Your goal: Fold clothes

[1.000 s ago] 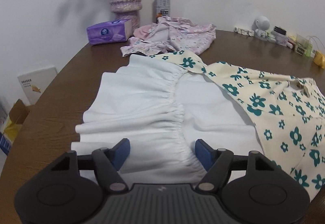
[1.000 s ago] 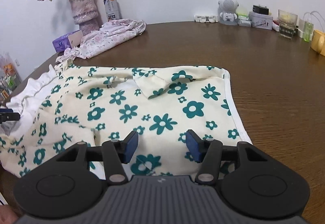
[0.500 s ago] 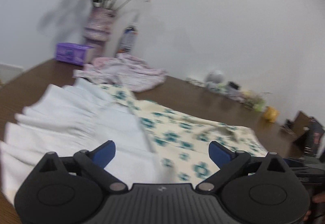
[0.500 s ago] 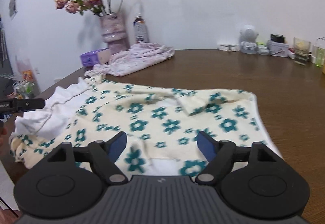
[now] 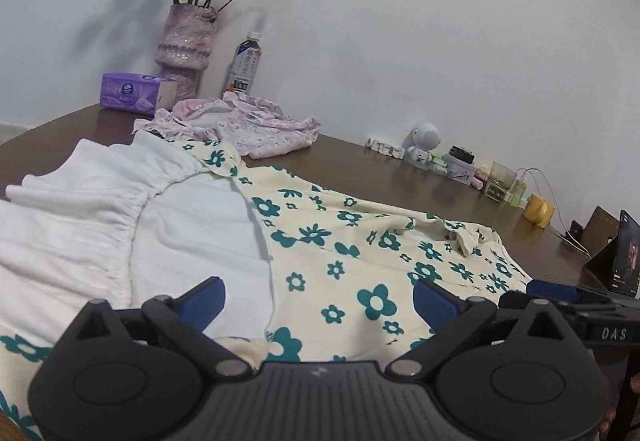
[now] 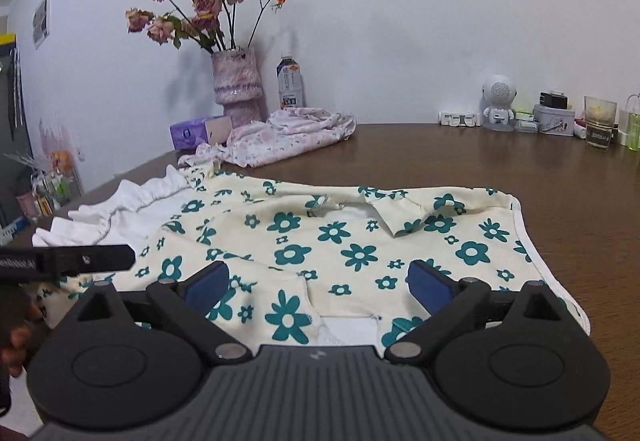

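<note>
A cream garment with teal flowers (image 5: 352,253) (image 6: 360,241) lies spread on the brown table (image 6: 520,165). It overlaps a white ruffled garment (image 5: 120,209) (image 6: 132,201) on its left. My left gripper (image 5: 319,298) hovers over the near edge where the two fabrics meet. It is open wide, with nothing pinched between its blue pads. My right gripper (image 6: 319,283) hangs over the floral garment's near hem. Its jaws are opening and the pads are clear of the cloth. Each gripper shows at the edge of the other's view.
At the back left lie a crumpled pink floral garment (image 6: 288,137), a purple tissue box (image 5: 136,95), a vase of dried roses (image 6: 236,85) and a bottle (image 5: 245,67). A small white robot figure (image 6: 498,105), tins and a glass (image 6: 599,121) line the back right.
Both grippers' jaws have spread apart. The left view has swung right, from the white ruffles to the floral garment. The right gripper has backed off slightly and tilted up.
</note>
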Demonstrator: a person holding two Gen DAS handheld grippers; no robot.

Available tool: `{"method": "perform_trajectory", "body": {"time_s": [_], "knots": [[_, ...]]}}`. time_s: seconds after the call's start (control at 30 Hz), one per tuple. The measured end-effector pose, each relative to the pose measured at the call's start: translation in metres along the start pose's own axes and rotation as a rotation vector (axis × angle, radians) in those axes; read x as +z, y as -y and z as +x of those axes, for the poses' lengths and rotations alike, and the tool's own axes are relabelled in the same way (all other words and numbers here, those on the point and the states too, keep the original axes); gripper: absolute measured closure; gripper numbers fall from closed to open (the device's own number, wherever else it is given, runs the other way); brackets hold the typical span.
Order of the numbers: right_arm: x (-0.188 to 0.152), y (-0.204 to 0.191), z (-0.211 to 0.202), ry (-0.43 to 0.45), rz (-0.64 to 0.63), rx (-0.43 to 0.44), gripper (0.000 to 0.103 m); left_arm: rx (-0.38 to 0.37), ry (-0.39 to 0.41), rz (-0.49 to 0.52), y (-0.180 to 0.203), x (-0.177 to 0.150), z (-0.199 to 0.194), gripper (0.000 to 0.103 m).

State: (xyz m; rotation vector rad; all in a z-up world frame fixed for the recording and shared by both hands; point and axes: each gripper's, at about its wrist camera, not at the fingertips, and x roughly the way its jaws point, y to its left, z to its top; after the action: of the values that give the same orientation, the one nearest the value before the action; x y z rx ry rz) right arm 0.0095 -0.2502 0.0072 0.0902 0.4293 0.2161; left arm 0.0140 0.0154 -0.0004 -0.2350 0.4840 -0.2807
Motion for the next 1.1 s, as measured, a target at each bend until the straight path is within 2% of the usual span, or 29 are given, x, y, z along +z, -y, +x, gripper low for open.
{"method": "perform_trajectory", "body": {"time_s": [0.17, 0.3, 0.67, 1.1], "knots": [[-0.001, 0.0, 0.005, -0.04, 0.005, 0.028, 0.005, 0.016, 0.022, -0.009, 0.003, 0.005, 0.0, 0.002], [-0.002, 0.0, 0.006, -0.052, 0.008, 0.046, 0.005, 0.034, 0.03, 0.023, 0.01, 0.006, 0.003, 0.002], [-0.004, 0.001, 0.002, -0.024, 0.017, 0.05, 0.005, 0.079, 0.018, 0.036, 0.015, 0.004, 0.006, 0.002], [-0.004, 0.001, 0.004, -0.035, 0.017, 0.04, 0.005, 0.113, 0.012, -0.006, 0.011, 0.005, 0.007, 0.002]]}}
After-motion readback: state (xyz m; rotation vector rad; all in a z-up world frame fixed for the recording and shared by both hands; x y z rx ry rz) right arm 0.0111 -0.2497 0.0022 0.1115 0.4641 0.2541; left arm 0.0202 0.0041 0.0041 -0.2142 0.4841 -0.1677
